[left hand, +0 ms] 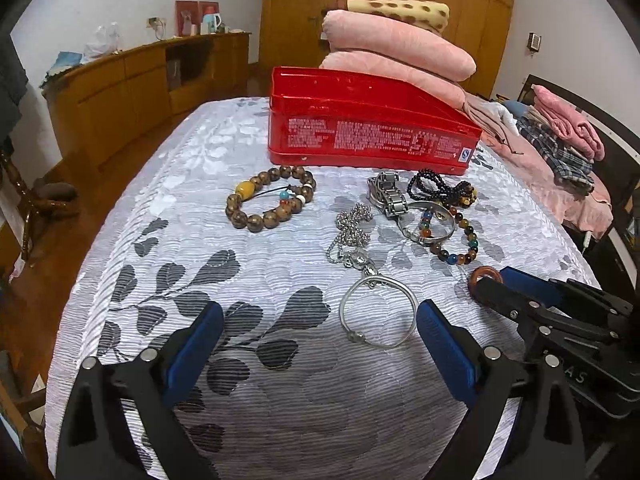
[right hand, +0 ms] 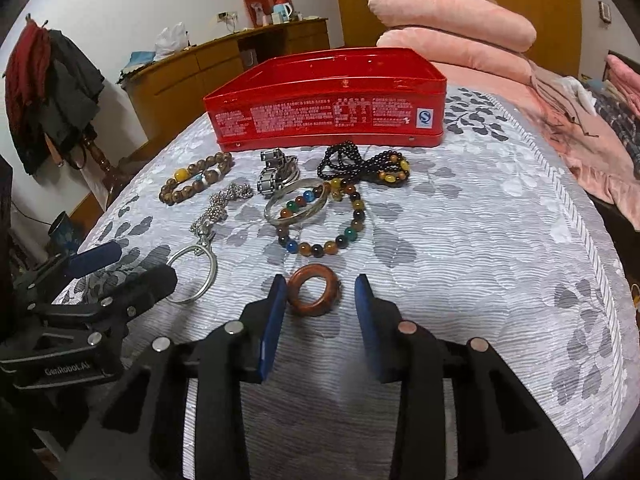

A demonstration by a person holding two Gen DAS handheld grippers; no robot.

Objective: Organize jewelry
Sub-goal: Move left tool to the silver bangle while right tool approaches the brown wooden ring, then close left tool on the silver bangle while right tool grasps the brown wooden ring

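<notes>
An open red tin box (left hand: 372, 136) (right hand: 328, 108) stands at the back of the bed. Jewelry lies in front of it: a brown bead bracelet (left hand: 270, 198) (right hand: 196, 178), a silver chain (left hand: 352, 236) (right hand: 220, 208), a thin silver bangle (left hand: 378, 312) (right hand: 194, 276), a metal link watch band (left hand: 388, 196) (right hand: 276, 174), a wide silver bangle (right hand: 298, 202), a multicolour bead bracelet (left hand: 456, 236) (right hand: 324, 220), black beads (left hand: 440, 190) (right hand: 360, 164) and a brown wooden ring (right hand: 314, 290) (left hand: 486, 276). My left gripper (left hand: 320, 332) is open, the thin bangle between its fingers. My right gripper (right hand: 320, 292) is open around the wooden ring.
The bed has a white and grey leaf-pattern cover (left hand: 280, 380). Folded pink blankets (left hand: 400, 48) are stacked behind the box. Clothes (left hand: 560, 140) lie at the right. A wooden cabinet (left hand: 140, 88) runs along the left wall.
</notes>
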